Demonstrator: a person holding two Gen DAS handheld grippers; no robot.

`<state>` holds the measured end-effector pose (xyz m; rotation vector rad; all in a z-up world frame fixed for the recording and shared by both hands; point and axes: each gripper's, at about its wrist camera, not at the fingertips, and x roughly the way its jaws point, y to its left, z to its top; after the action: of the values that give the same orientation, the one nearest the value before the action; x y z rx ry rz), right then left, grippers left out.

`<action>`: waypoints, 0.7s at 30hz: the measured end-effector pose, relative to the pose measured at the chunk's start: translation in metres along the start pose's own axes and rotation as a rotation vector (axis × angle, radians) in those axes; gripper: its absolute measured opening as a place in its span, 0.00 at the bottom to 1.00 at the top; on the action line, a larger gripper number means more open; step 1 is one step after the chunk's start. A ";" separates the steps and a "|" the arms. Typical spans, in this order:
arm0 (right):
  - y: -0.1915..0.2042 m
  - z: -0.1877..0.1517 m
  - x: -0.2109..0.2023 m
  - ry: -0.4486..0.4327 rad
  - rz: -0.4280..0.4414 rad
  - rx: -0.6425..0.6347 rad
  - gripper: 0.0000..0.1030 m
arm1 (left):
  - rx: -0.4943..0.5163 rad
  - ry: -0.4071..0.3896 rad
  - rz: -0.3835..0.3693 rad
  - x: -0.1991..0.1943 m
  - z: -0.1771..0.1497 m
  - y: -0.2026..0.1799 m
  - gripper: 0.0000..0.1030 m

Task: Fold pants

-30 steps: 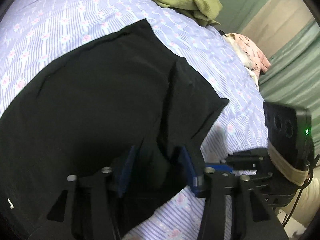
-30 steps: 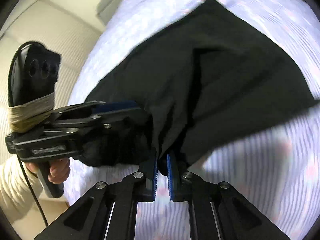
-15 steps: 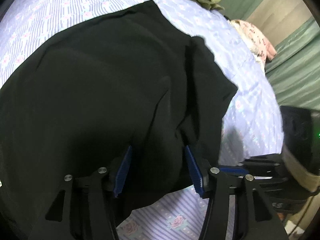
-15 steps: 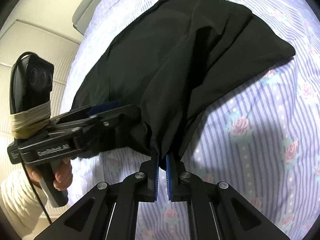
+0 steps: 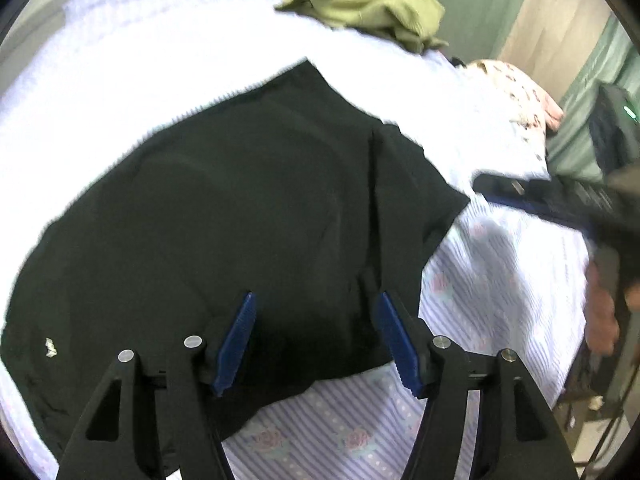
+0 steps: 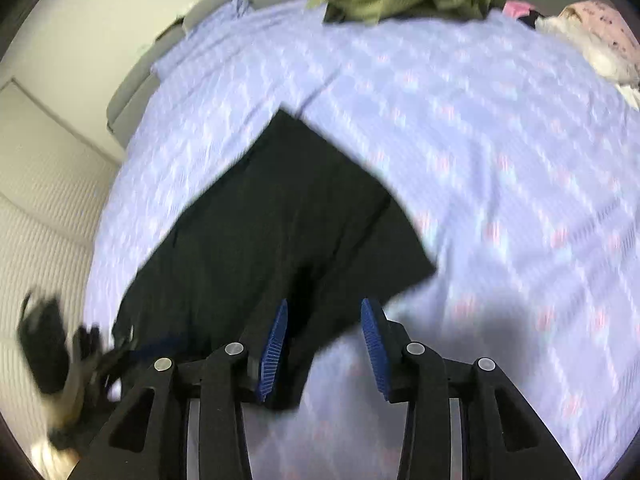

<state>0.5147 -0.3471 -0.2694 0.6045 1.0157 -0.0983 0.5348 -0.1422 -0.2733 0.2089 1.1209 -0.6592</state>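
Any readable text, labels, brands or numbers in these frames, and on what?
None can be read.
Small white mark on the black pants, near their left edge: too small to read.
Marking on the right gripper body, seen from the left wrist: blurred by motion, unreadable.

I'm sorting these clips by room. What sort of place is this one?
Most likely a bedroom: black pants lie on a bed with a lilac floral striped sheet, a crumpled olive-green garment sits at its far edge, and green curtains hang beside it.
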 end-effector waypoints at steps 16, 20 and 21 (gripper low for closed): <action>-0.011 0.036 0.088 0.037 -0.124 0.109 0.59 | -0.010 -0.055 0.092 0.018 0.031 -0.002 0.61; -0.010 0.034 0.094 0.040 -0.136 0.072 0.49 | -0.009 -0.048 0.086 0.019 0.028 -0.001 0.61; -0.010 0.034 0.095 0.038 -0.134 0.073 0.40 | -0.011 -0.046 0.086 0.018 0.027 -0.001 0.61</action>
<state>0.5882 -0.3546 -0.3385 0.6060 1.0929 -0.2432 0.5597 -0.1629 -0.2775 0.2300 1.0649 -0.5786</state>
